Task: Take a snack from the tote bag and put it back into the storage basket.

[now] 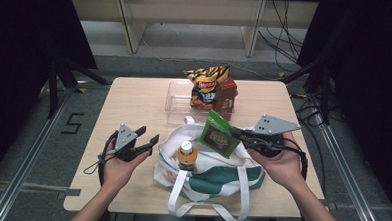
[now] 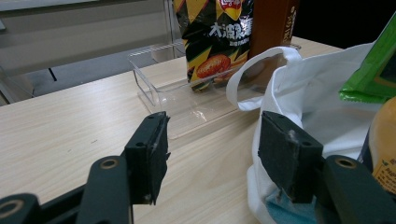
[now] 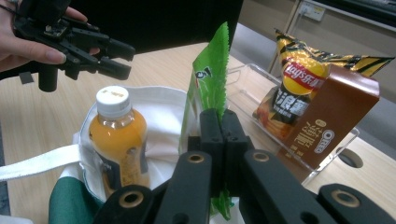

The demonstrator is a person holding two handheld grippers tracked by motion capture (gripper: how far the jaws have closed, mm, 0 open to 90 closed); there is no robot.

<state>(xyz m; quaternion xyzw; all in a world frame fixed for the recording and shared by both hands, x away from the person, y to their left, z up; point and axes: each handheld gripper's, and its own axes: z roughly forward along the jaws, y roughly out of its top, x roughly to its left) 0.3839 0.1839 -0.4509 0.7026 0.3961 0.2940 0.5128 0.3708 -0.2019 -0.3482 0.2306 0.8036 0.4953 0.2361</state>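
We clamp the right gripper (image 1: 237,134) on the green snack packet (image 1: 217,135) by its edge, so it hangs over the tote bag (image 1: 216,171) beside the orange juice bottle (image 1: 187,155). We hold the left gripper (image 1: 150,142) open and empty at the bag's left, ready to steady it.

Wood table (image 1: 134,103): clear tray (image 1: 177,102) at back, white/green tote bag (image 1: 211,178) in front.

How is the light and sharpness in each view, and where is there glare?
High view: table well lit, surroundings dark, slightly soft. Left gripper view: near jaws a bit soft, faint glare on the clear tray. Right gripper view: sharp on the green packet, mild shine on the chip bag.
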